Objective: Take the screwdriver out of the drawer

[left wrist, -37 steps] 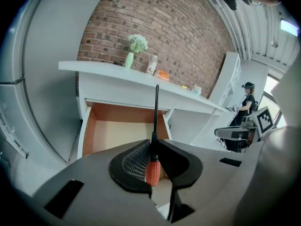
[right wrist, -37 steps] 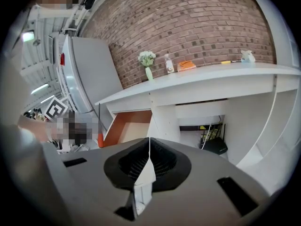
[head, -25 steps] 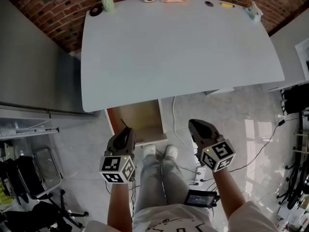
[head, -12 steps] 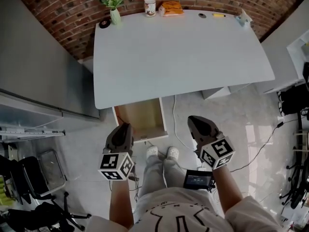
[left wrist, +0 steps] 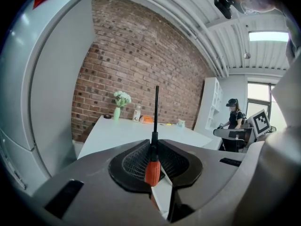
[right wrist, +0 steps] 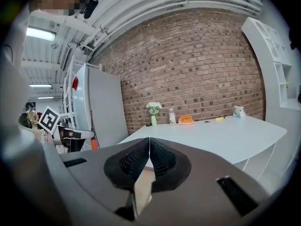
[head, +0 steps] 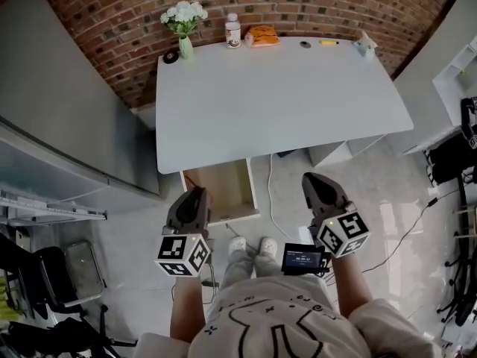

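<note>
Rising from the drawer near the frame's middle, you've lifted the screwdriver clear, pinched in your left gripper, your right gripper closed and empty, so it's out.

vase, btl, orange pkt on table

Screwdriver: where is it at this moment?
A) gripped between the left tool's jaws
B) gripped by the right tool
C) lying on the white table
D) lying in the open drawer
A: the left gripper view shows the screwdriver pinched at its orange handle by the left tool, its shaft pointing up, while the right tool is shut on nothing.
</note>
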The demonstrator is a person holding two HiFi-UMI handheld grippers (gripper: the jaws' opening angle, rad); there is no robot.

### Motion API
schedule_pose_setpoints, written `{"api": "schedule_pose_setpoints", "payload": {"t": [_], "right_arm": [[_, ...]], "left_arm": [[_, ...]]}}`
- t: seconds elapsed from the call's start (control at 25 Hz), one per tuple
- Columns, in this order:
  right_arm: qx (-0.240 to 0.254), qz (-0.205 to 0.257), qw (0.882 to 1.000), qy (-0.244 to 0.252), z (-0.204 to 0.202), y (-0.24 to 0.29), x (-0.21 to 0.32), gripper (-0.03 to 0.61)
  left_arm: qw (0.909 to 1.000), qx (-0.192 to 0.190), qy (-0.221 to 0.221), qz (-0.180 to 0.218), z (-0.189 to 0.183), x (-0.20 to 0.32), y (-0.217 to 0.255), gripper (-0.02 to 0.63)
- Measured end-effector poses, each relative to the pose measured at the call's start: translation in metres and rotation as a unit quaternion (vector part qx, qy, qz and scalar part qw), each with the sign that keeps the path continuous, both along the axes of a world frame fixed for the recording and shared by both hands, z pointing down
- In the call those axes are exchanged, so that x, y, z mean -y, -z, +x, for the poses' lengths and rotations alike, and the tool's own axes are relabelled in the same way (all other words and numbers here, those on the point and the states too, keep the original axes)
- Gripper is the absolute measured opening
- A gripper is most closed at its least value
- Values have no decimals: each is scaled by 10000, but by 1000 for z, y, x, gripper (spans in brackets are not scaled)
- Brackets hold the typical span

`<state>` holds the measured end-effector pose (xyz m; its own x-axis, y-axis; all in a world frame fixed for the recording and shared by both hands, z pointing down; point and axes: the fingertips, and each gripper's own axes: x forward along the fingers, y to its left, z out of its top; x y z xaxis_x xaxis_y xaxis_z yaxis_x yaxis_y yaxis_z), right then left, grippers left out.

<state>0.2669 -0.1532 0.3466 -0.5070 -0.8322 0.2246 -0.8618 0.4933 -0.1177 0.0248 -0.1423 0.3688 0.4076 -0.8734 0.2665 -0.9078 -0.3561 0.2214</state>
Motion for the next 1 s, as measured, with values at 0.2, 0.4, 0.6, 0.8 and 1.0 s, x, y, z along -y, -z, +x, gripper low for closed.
{"api": "schedule_pose_setpoints", "payload": {"t": [0.2, 0.4, 0.6, 0.8, 1.0], "right_arm": [[26, 207, 9998, -62, 10, 20, -6, 20], [86, 502, 9987, -9, 5, 41, -6, 20], [101, 850, 9963, 74, -5, 63, 3, 20], [-23, 1017, 9947, 138, -9, 73, 6, 20], [-729, 1341, 9878, 316, -15, 78, 4, 20]], "left_arm": [[9997, 2, 57, 220, -1, -4, 21, 60], [9988, -110, 117, 460, -4, 0, 45, 60], [9964, 80, 15, 843, -1, 8, 72, 61], [9944, 163, -21, 1044, 6, 12, 84, 60], [9916, 294, 6, 1261, 9, 13, 95, 61]]}}
